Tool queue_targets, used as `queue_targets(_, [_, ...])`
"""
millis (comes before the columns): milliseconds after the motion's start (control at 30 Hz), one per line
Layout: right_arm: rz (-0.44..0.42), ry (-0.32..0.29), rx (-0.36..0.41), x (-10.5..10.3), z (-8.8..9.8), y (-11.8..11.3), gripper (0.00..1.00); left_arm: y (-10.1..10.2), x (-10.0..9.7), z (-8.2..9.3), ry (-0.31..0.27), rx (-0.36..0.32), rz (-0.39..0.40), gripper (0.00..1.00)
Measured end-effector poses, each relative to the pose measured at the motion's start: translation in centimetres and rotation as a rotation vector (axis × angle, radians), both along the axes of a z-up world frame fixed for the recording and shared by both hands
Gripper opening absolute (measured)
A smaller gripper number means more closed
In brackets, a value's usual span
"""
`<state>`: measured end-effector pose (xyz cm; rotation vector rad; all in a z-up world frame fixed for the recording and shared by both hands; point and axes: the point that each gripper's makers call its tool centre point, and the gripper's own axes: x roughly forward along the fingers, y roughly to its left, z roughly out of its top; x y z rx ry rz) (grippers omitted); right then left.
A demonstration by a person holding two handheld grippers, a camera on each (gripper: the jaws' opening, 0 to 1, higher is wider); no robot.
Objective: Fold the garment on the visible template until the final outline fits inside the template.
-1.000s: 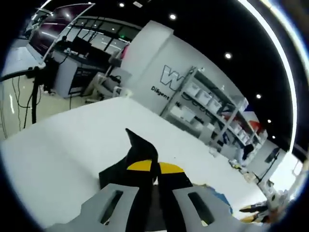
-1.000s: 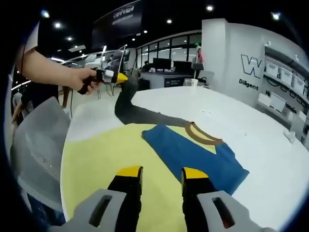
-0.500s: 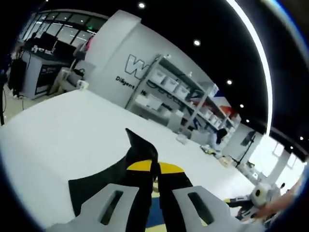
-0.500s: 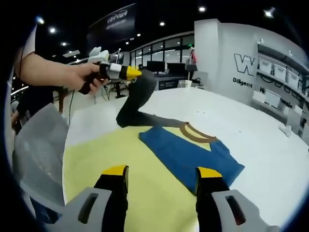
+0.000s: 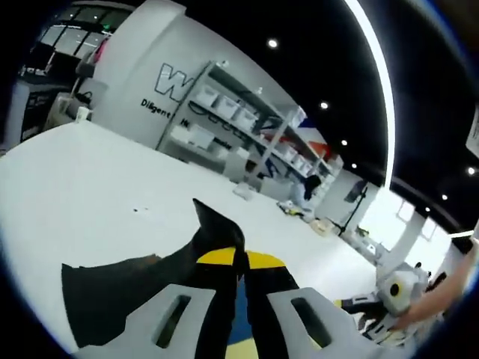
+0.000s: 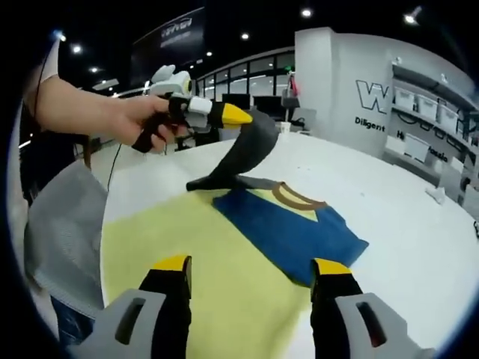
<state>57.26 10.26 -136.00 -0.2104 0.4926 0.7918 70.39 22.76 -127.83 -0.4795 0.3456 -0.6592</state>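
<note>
The left claw [image 6: 239, 116] is clamped on the grey sleeve [image 6: 243, 153] of the T-shirt [image 6: 288, 232]. Compared with a second ago, this claw now holds the sleeve higher and closer over the shirt's brown collar [image 6: 299, 197], so the dark cloth rises steeply from the tabletop [image 6: 389, 194] instead of trailing flat on it. I judge that the sleeve is being carried inward over the blue body, which is the fold the task needs.

The right claw [image 6: 254, 265] has its jaws apart, wider than a second ago, and it holds nothing; it hovers in front of the collar, above the yellow template [image 6: 187, 262]. The shirt lies mostly on this template, but its far blue edge, to the right of the collar, seems to pass over the template border.

In the left gripper view the left claw's [image 5: 239, 258] own jaws hide the pinch point, and the sleeve [image 5: 127, 288] is cut off at the bottom. The right claw [image 5: 359, 305], right of the sleeve, is too small to read there.
</note>
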Motion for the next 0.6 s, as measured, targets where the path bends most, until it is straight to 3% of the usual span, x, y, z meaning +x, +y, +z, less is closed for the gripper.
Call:
queue_targets(167, [-0.006, 0.01, -0.005, -0.3, -0.3, -0.3, 0.63, -3.4, -0.6, -2.0, 0.016, 0.023, -0.041, 0.01])
queue_targets(600, [-0.009, 0.021, -0.005, -0.5, -0.7, -0.5, 0.65, -8.1, -1.1, -7.4, 0.074, 0.151, -0.126, 0.01])
